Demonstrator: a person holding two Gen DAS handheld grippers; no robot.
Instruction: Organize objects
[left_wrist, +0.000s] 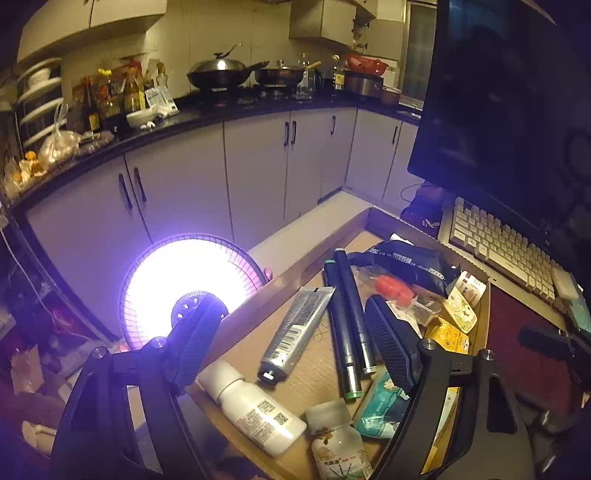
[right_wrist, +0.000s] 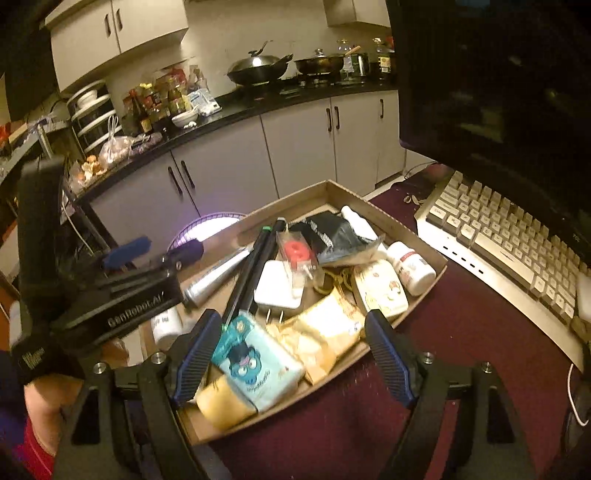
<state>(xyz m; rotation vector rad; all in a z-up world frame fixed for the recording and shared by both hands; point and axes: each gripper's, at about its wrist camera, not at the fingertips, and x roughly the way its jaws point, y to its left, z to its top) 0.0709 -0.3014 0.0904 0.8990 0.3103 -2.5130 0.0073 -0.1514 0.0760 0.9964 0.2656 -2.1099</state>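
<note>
Our left gripper (left_wrist: 295, 343) hangs spread and empty over the cardboard tray (left_wrist: 295, 254); the silver tube (left_wrist: 295, 332) lies between its fingers, long axis running away and rightward. Our right gripper (right_wrist: 291, 354), also spread and empty, frames the blue tissue pack (right_wrist: 258, 365), the nearer pick.

A dark red table (right_wrist: 424, 369) carries a cardboard tray (right_wrist: 369, 206) (crammed) beside a keyboard (right_wrist: 509, 236).
</note>
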